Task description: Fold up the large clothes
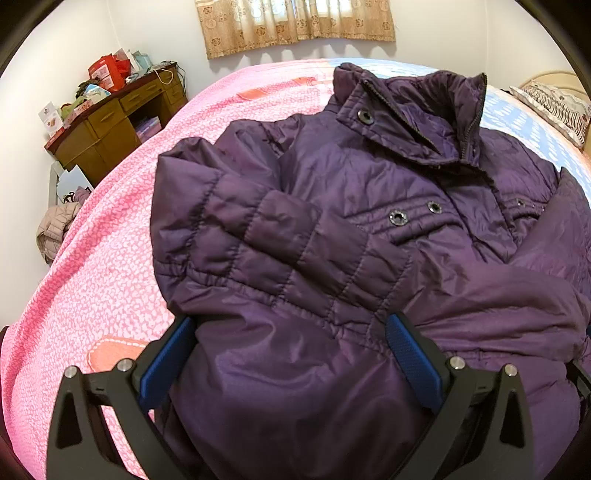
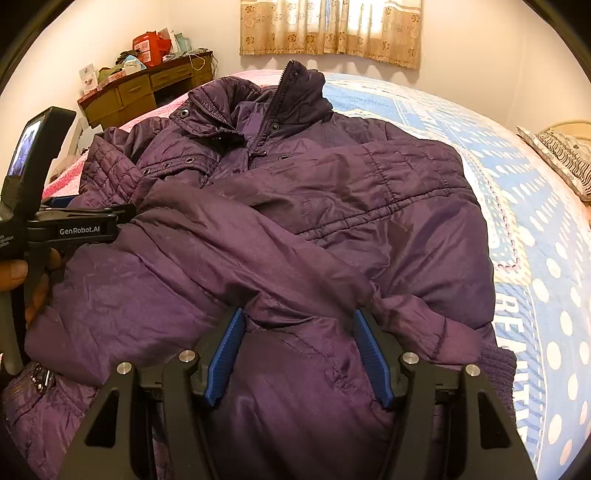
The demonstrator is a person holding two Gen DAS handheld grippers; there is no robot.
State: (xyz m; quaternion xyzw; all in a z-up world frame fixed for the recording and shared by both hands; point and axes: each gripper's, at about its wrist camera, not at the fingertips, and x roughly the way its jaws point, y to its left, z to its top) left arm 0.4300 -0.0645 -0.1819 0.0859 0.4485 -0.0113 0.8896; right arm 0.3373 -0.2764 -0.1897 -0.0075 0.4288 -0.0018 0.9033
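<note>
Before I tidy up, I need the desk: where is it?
The wooden desk stands upper left in both views, against the far wall beside the bed.

Warm, moderate indoor light fills both views. Daylight glows through the patterned curtain at the top, and the white wall around it is the brightest area. Below the curtain, the purple padded jacket reads dark, with soft sheen on its smooth lower panels and shallow shadows in the folds. Focus is sharp throughout. Fisheye distortion bows the bed and black vignetting rounds off the corners farthest from the curtain.
</note>
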